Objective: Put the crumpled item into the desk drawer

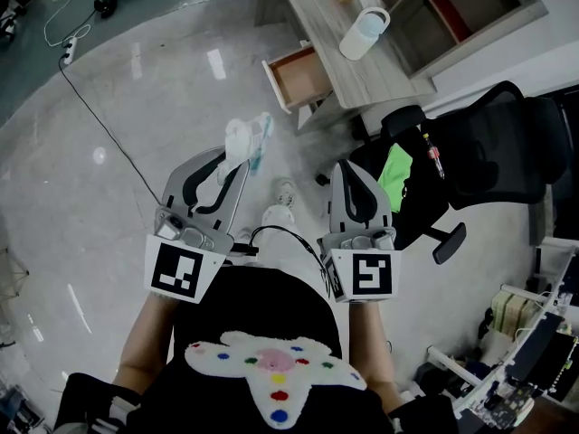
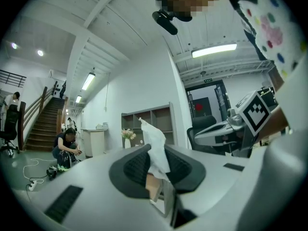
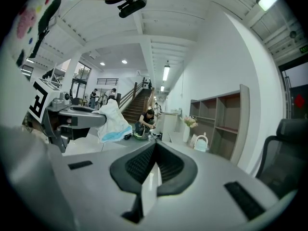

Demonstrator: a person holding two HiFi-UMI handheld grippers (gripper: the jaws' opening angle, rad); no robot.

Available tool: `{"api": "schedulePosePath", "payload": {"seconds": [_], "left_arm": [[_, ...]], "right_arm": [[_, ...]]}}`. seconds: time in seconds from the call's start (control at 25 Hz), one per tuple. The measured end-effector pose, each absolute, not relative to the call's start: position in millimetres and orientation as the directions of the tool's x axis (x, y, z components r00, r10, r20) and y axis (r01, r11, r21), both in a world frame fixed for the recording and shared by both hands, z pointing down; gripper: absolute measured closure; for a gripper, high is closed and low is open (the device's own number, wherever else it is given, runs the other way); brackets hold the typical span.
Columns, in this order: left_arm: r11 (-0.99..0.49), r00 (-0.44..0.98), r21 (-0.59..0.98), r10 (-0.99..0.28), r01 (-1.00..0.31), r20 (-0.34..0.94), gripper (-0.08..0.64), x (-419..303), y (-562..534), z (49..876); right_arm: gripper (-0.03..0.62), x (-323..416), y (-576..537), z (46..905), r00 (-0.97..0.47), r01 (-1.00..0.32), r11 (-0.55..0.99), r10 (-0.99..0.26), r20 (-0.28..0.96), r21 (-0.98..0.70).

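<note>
One wooden desk (image 1: 373, 78) stood ahead, its drawer (image 1: 299, 77) pulled open. The right gripper (image 3: 155, 150) had its jaws together, empty. The left gripper (image 2: 155, 153) pinched the crumpled item (image 2: 155, 137) above the floor, well short of the drawer.

Black office chair (image 1: 488, 152), green thing (image 1: 394, 172) on its seat. White jug (image 1: 365, 33) near open shelf unit (image 1: 452, 12). Black cable (image 1: 109, 134) crosses floor (image 1: 163, 89) toward power strip (image 1: 68, 52). Person (image 2: 65, 147) crouching by staircase (image 2: 45, 126).
</note>
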State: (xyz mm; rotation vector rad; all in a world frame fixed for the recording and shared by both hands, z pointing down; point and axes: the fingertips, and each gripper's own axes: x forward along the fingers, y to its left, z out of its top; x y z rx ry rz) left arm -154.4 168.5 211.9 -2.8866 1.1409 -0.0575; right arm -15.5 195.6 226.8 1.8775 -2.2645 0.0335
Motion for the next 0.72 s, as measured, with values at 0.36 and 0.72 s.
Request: {"api": "schedulePosePath", "payload": {"seconds": [0.36,0.72], "left_arm": [[-0.695,0.693,-0.045,-0.719,-0.718,0.045,0.489,-119,116,218],[-0.635,0.631,-0.042,-0.772,-0.771,0.077,0.489,-85,64,224]], "right_arm": [[0.589,20,136,239,-0.224,-0.967,0.242,-0.956,0.188,0.079],[0.589,59,74,251,-0.295,-0.947,0.314,-0.933,0.208,0.063]]}}
